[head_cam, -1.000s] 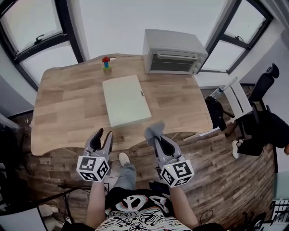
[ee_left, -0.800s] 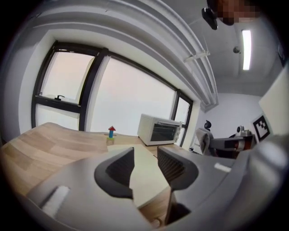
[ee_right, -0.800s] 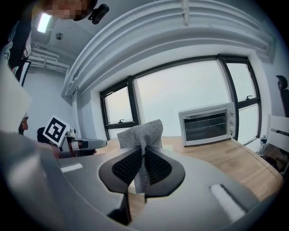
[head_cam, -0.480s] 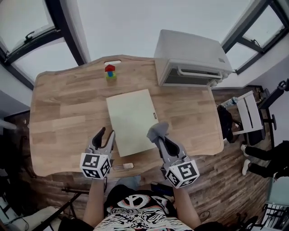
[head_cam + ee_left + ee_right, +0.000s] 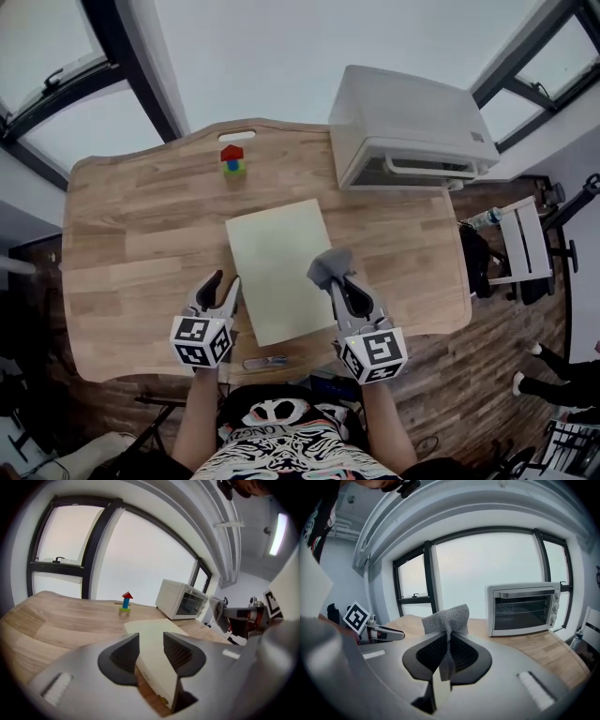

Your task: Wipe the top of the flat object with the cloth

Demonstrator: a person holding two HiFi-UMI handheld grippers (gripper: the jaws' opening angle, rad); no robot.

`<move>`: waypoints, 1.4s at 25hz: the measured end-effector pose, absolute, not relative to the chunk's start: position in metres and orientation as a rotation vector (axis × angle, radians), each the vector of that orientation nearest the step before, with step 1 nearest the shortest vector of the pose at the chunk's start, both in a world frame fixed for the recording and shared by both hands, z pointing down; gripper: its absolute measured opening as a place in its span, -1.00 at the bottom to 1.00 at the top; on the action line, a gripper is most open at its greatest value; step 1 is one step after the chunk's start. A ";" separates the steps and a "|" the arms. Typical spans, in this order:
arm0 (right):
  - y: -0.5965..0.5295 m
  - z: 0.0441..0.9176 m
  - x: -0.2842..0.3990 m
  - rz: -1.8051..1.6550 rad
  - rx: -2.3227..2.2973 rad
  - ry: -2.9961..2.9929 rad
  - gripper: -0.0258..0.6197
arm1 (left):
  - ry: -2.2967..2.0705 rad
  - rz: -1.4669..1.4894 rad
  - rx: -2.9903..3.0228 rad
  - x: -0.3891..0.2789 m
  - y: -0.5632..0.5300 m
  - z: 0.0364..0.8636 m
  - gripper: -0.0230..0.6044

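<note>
Cloth point(image 5: 328, 266): grey, clenched in right gripper point(image 5: 343, 289), now over near right edge of flat board point(image 5: 272, 248); a second ago short of desk point(image 5: 131, 234). Left gripper point(image 5: 223, 284): released, empty, advanced to board's near left edge. Board: desk centre. Status: approach nearly done, wiping not begun.

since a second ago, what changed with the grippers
Both grippers came forward from the near edge of the table: the left gripper hangs beside the left edge of the flat board, the right gripper holds the cloth over its right edge. Nothing taken or released. Unchanged: right shut on the cloth, left open, empty; the board unmoved.
</note>
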State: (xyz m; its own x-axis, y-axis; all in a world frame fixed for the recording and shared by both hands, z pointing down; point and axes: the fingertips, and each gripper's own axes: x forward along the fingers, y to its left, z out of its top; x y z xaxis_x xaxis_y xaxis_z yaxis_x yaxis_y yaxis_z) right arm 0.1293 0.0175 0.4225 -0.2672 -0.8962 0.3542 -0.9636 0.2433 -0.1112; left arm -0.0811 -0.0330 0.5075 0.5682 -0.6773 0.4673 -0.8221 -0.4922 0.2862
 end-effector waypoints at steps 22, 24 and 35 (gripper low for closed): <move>-0.046 0.452 0.140 0.470 1.637 -2.345 -0.85 | -1.147 0.414 2.081 -0.075 -0.054 0.560 -0.34; -0.050 0.459 0.142 0.483 1.631 -2.332 -0.85 | -1.139 0.406 2.057 -0.075 -0.055 0.566 -0.34; -0.078 0.499 0.142 0.532 1.532 -2.255 -0.85 | -1.075 0.321 1.947 -0.073 -0.063 0.584 -0.34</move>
State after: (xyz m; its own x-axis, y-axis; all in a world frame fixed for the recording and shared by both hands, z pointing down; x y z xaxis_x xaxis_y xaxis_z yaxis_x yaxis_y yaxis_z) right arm 0.1421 -0.0785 0.4987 -0.3460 -0.7982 0.4931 -0.9344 0.3404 -0.1046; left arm -0.0728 -0.0626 0.5841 0.5945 -0.5629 0.5742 -0.7854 -0.2537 0.5645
